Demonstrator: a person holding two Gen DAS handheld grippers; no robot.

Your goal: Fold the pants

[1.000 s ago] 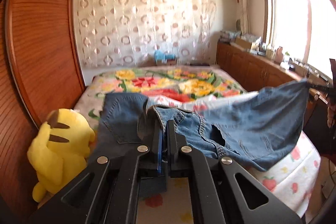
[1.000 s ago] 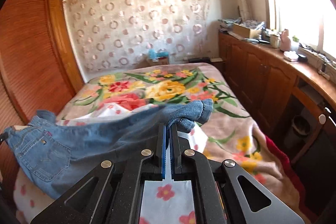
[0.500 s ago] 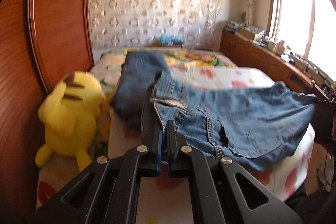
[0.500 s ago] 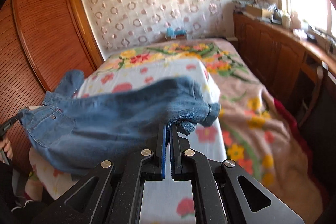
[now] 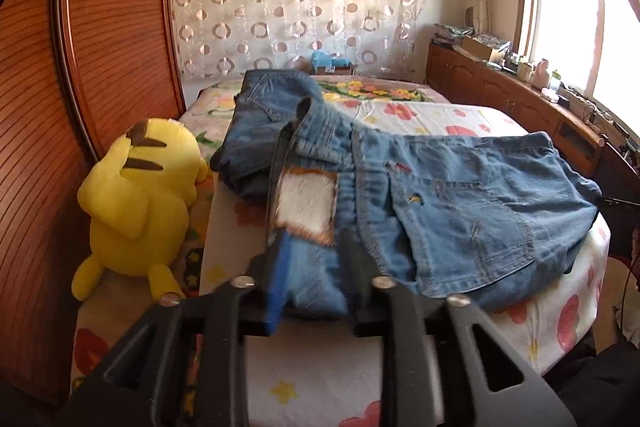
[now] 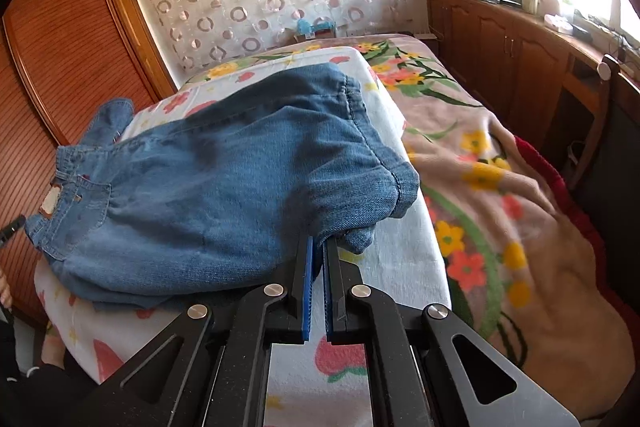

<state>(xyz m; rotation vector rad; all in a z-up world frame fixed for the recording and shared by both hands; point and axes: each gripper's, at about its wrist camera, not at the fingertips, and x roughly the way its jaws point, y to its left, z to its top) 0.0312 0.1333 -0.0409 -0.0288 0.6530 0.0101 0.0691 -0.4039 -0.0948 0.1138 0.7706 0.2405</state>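
Observation:
The blue denim pants lie folded across the white flowered sheet on the bed, waistband to the left, leg ends to the right. My left gripper sits low over the waistband, its jaws opening. The denim under the leather patch lies loose between the fingers, which do not press on it. In the right wrist view the pants spread leftwards, and my right gripper is shut on the leg end, which bunches just above the blue pads.
A yellow plush toy sits at the bed's left side against the brown wooden wardrobe. A flowered blanket covers the right half of the bed. Wooden cabinets with clutter on top run under the window.
Both grippers have come down and the pants, first stretched in the air between them, now rest on the bed. The left jaws have parted off the waistband; the right stays closed.

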